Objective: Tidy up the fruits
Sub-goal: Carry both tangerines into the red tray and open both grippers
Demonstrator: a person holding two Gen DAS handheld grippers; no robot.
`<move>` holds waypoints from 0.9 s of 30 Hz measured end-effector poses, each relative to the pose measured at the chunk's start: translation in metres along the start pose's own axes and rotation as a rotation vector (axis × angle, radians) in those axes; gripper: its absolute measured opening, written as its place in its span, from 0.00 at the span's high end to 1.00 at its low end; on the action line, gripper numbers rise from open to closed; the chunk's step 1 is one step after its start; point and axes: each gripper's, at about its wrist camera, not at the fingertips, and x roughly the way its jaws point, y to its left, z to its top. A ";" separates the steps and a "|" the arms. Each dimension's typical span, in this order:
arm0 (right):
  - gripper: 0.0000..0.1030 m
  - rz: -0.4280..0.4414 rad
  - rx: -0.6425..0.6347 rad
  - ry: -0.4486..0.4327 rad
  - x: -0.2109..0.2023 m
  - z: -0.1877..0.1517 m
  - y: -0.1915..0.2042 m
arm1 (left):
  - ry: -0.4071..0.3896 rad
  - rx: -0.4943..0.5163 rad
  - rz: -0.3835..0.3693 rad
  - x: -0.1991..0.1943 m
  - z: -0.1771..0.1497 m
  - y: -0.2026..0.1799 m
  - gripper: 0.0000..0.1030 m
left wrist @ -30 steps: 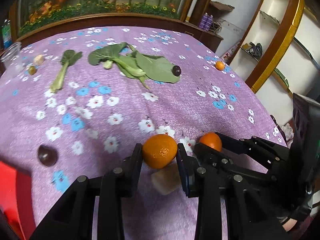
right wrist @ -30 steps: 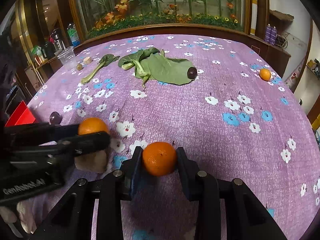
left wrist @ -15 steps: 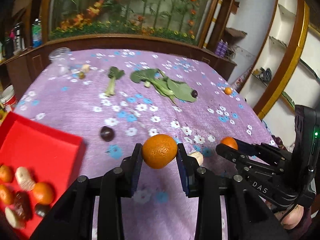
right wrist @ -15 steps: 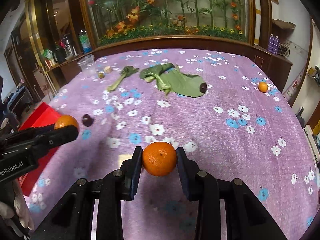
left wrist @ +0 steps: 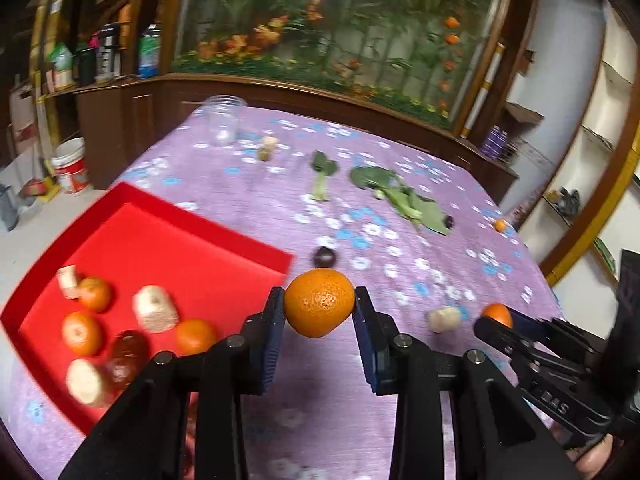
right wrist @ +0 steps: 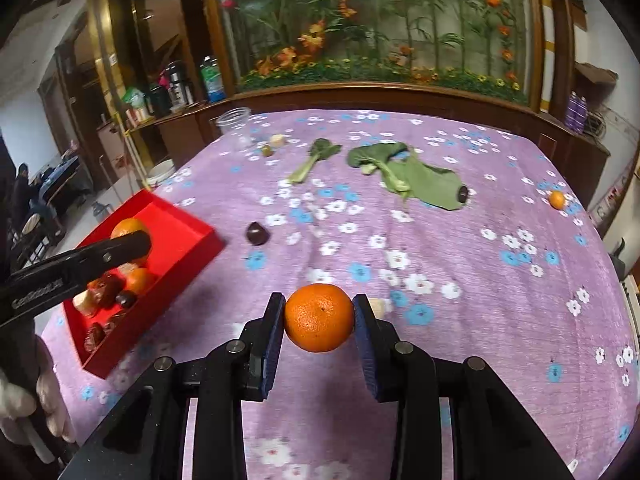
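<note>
Purple cloth (right wrist: pixel 460 344) showed white and blue flowers. Red tray (left wrist: pixel 168 240) glowed; both held oranges (left wrist: pixel 319 302) (right wrist: pixel 319 317) were bright orange.

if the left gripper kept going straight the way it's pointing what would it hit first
Probably the dark round fruit on the purple tablecloth, just past the orange that the left gripper holds. Depth is unclear; it might land on bare cloth short of it.

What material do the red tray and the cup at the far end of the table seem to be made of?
The red tray looks like smooth matte plastic or coated card: uniform colour, thin straight walls; I cannot tell which. The cup seems clear thin plastic, since the cloth shows through it.
</note>
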 end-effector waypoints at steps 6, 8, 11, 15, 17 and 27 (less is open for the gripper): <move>0.64 0.040 -0.072 0.017 0.009 0.009 0.041 | -0.035 -0.033 0.096 -0.012 -0.001 0.034 0.68; 0.64 0.060 -0.097 0.027 0.016 0.012 0.057 | -0.045 -0.035 0.129 -0.015 -0.001 0.044 0.68; 0.64 0.083 -0.136 0.036 0.024 0.017 0.081 | -0.057 -0.042 0.161 -0.018 -0.001 0.057 0.68; 0.64 0.114 -0.180 0.048 0.035 0.024 0.107 | -0.064 -0.050 0.196 -0.019 0.001 0.073 0.68; 0.63 0.127 -0.203 0.052 0.041 0.027 0.120 | -0.062 -0.054 0.205 -0.018 0.003 0.080 0.68; 0.63 0.158 -0.248 0.086 0.083 0.042 0.159 | -0.047 -0.050 0.253 -0.002 0.017 0.108 0.68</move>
